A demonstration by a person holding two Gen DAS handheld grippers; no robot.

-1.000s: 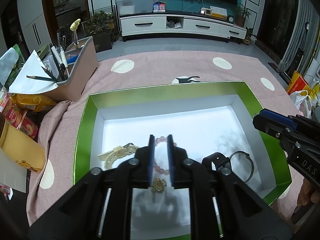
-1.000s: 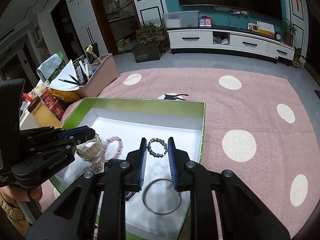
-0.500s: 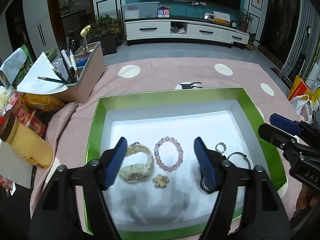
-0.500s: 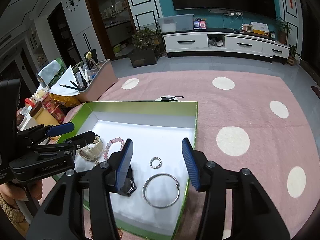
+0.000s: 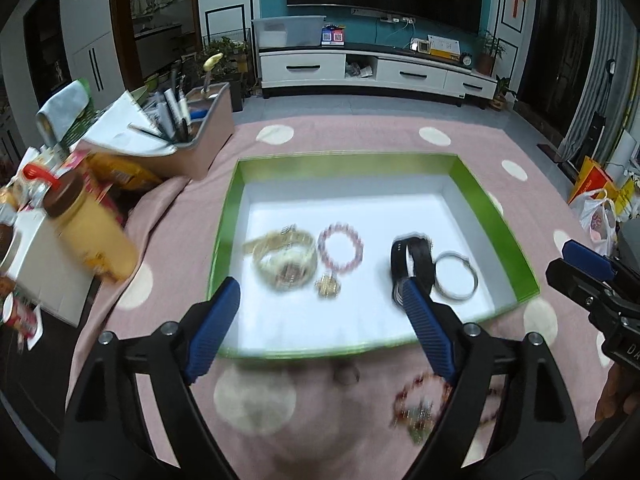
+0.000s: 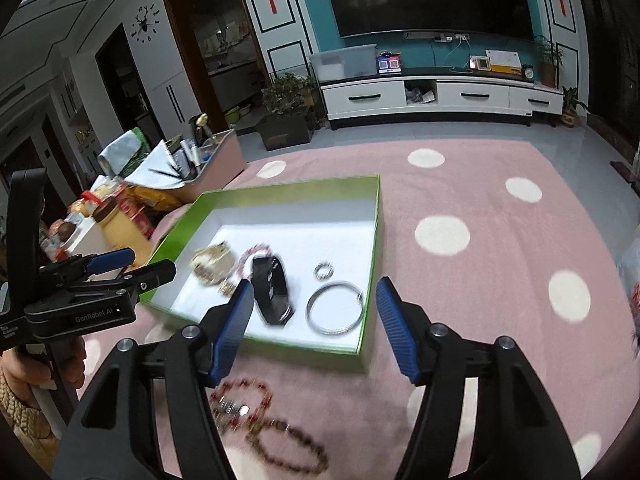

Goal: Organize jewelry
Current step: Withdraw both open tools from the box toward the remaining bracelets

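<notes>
1. While both sets of jaws are opening, nothing sits between them: left gripper [image 5: 320, 322] and right gripper [image 6: 314, 324] are each empty, poised over the near edge of the green box [image 6: 366, 240].
2. Jewelry is split. Inside the box: pale watch [image 5: 286, 260], pink bead bracelet [image 5: 340, 248], gold charm [image 5: 328, 286], black band [image 6: 272, 286], silver bangle [image 6: 336, 308], small ring [image 6: 323, 270]. Outside, on the pink cloth [image 6: 480, 280] close to the box's near wall: red bead bracelet [image 6: 240, 398] and dark bead bracelet [image 6: 292, 450] (they lie touching or overlapping; blur hides which).
3. Risk: pinching one strand could drag the other along, since they lie tangled together.
4. Risk: beads on soft cloth may roll out from the pads; a low grab could catch fabric instead.
5. Risk: carrying over the near wall, a dangling loop might snag the rim and shift the box.
6. Risk: the two grippers work near each other (left one shows at the right view's edge), so reaching for the same pile invites a collision.
</notes>
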